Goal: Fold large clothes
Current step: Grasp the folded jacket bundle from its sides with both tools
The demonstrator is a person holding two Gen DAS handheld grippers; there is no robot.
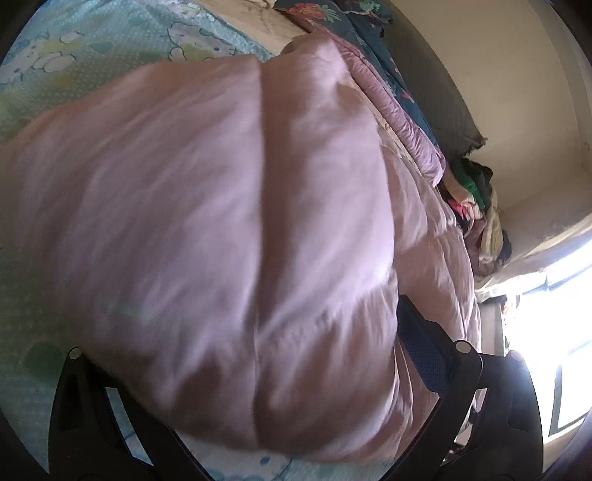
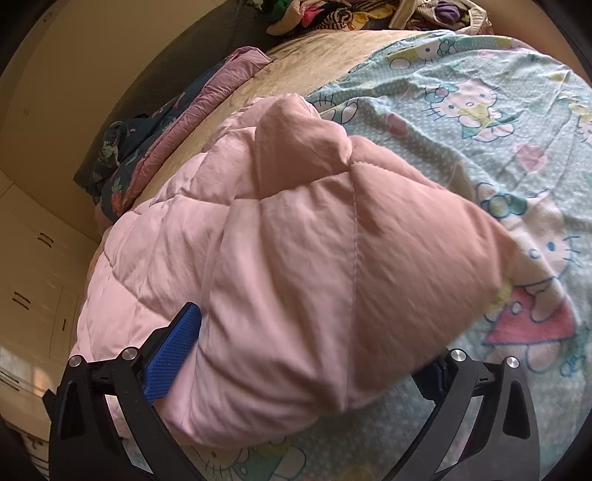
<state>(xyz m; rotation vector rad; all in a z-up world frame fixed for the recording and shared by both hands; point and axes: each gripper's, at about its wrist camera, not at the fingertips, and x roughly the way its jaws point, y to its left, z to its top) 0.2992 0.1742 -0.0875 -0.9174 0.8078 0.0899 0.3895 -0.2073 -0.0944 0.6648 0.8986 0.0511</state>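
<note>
Quilts: one pink quilted coat (image 2: pixel 296 259); both grippers' jaws spread around it.

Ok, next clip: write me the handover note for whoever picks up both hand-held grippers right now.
Left hand-held gripper: jaws wide, a thick bunch of the pink quilted coat between them; view blurred, so the grip is unclear.
Right hand-held gripper: jaws wide around a bulky fold of the same coat; firm clamp not confirmed.
The coat lies bunched on the cartoon-print sheet. A pile of other clothes sits at the far end of the bed.
Done: coat partly gathered. Left: flatten, finish the folds, set it down.
</note>
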